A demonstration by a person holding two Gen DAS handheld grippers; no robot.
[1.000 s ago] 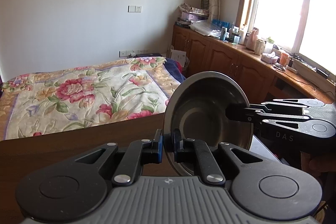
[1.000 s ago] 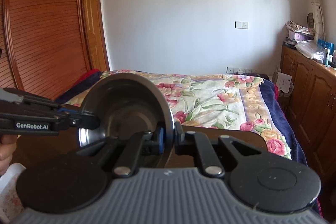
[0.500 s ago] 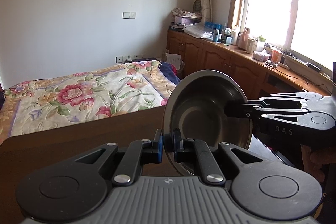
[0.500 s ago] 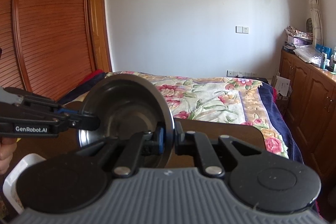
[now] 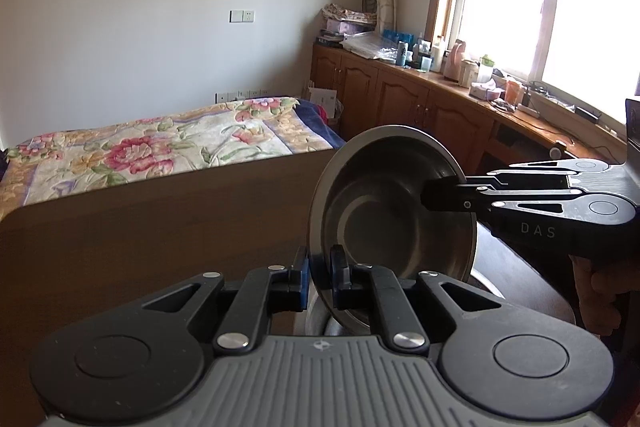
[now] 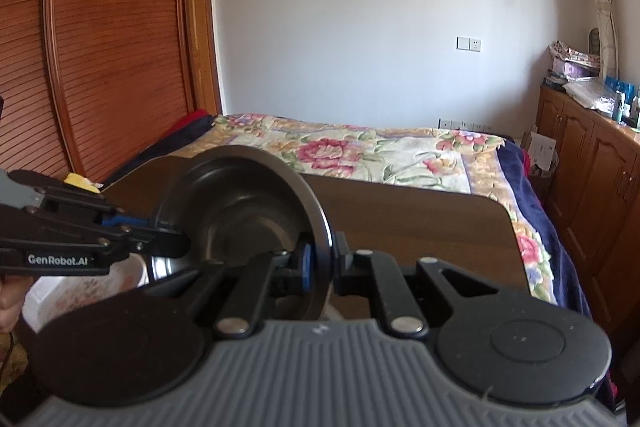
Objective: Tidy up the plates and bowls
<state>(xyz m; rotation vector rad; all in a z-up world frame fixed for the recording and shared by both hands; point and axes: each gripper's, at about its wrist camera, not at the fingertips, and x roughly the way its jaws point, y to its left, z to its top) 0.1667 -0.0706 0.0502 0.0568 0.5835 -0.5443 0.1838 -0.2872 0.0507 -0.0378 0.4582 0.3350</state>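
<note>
A steel bowl (image 5: 384, 215) hangs tilted on edge above the brown table (image 5: 160, 227), held by its rim from two sides. My left gripper (image 5: 320, 277) is shut on the near rim. My right gripper (image 5: 442, 195) reaches in from the right and is shut on the opposite rim. In the right wrist view the same bowl (image 6: 244, 211) shows its hollow side, with my right gripper (image 6: 320, 261) pinching the rim and my left gripper (image 6: 170, 241) clamped on the far side. Under the bowl lies more steel ware (image 5: 316, 323), mostly hidden.
A white floral dish (image 6: 80, 291) sits on the table (image 6: 420, 219) at the left, below the left gripper. A yellow object (image 6: 82, 182) lies by the table's far left edge. Behind the table is a bed (image 6: 360, 151); wooden cabinets (image 5: 400, 99) line the window wall.
Both grippers have come lower over the table with the bowl still pinched between them. The white dish has come further into the right wrist view.
</note>
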